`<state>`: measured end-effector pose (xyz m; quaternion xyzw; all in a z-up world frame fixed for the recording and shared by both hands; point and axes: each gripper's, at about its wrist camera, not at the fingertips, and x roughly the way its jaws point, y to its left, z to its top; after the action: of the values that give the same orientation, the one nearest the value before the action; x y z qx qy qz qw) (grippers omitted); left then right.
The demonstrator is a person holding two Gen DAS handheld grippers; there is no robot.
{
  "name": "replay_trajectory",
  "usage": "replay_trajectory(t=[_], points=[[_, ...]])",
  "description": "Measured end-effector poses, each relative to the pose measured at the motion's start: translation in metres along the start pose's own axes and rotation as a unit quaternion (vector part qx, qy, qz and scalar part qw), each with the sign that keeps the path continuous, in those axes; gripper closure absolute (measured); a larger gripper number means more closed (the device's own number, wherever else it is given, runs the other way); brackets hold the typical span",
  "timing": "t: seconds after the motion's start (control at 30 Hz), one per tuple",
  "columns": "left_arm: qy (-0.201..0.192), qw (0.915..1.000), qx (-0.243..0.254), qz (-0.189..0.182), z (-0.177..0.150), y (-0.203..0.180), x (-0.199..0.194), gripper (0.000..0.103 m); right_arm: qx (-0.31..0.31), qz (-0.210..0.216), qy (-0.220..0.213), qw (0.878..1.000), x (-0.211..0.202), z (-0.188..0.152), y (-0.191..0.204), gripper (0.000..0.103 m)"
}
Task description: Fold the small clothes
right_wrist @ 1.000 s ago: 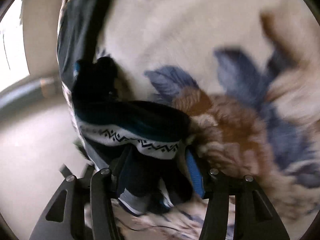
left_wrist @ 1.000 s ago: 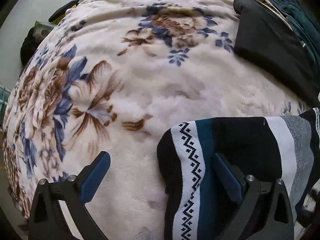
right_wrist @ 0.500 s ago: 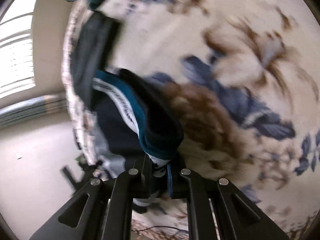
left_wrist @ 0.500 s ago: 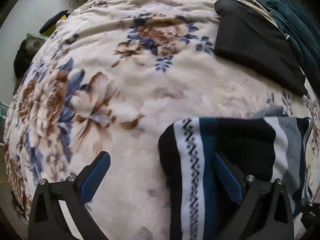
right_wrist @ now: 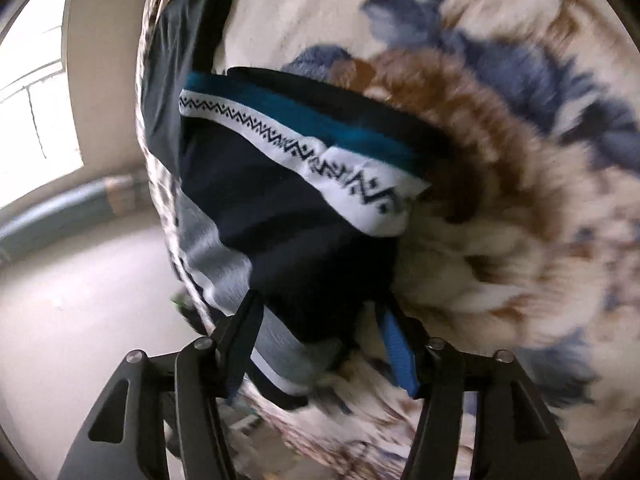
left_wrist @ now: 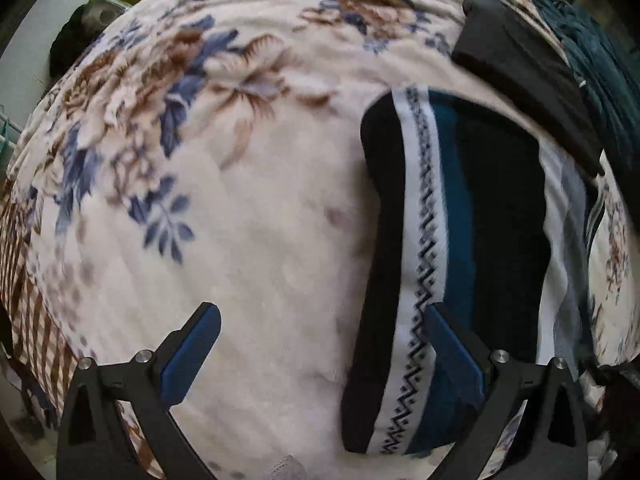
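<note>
While both show the striped garment [left_wrist: 496, 220], window [right_wrist: 36, 100] in right only

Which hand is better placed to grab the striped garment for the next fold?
Probably right. The right gripper has the striped garment's end between its parted jaws, ready to close. The left gripper gapes mostly over the bare blanket, only one finger above the garment.

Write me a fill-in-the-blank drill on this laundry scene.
1. The white band on the striped garment carries a ___ pattern.
2. The blanket is printed with ___.
3. The left tongs stand ___, holding nothing.
4. The folded garment beyond the striped one is ___ in colour.
Missing words: zigzag; flowers; open; black.
</note>
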<state>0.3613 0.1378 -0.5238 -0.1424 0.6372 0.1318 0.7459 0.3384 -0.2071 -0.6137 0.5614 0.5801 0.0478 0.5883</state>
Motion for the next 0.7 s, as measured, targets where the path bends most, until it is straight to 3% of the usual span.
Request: replay_trajectory(t=[0.13,0.23,0.3,0.37,0.4,0.57,0.7], points=[[0.008,0.9999,0.002,-0.006,-0.008,-0.002,0.007,0.000,-0.015,-0.061,-0.025,0.998,-0.012,-0.013,0.001,0.092],[0.001,0.9998,-0.003,-0.020,-0.008,0.001,0.004,0.000,0.000,-0.012,0.007,1.000,-0.013,-0.012,-0.009,0.088],[-0.002,0.9986,-0.021,-0.048,-0.011,0.008,0.004,0.000,-0.017,-0.013,0.017,1.000,-0.019,-0.011,-0.008,0.069],[-0.004,0.9941,-0.041,-0.100,-0.015,0.015,0.006,0.000,-0.030,-0.010,0.013,0.999,-0.025,-0.011,-0.010,0.031],[-0.003,0.9919,-0.046,-0.118,-0.018,0.017,0.008,0.000,-0.031,-0.007,0.019,0.999,-0.023,-0.011,-0.013,0.025],[0.010,0.9721,-0.070,-0.224,-0.036,0.018,0.031,0.000,-0.038,0.035,0.074,0.996,0.021,-0.002,-0.027,0.021],[0.006,0.9645,-0.079,-0.252,-0.032,0.017,0.044,0.000,-0.077,0.047,0.077,0.993,0.048,0.005,-0.014,0.018]])
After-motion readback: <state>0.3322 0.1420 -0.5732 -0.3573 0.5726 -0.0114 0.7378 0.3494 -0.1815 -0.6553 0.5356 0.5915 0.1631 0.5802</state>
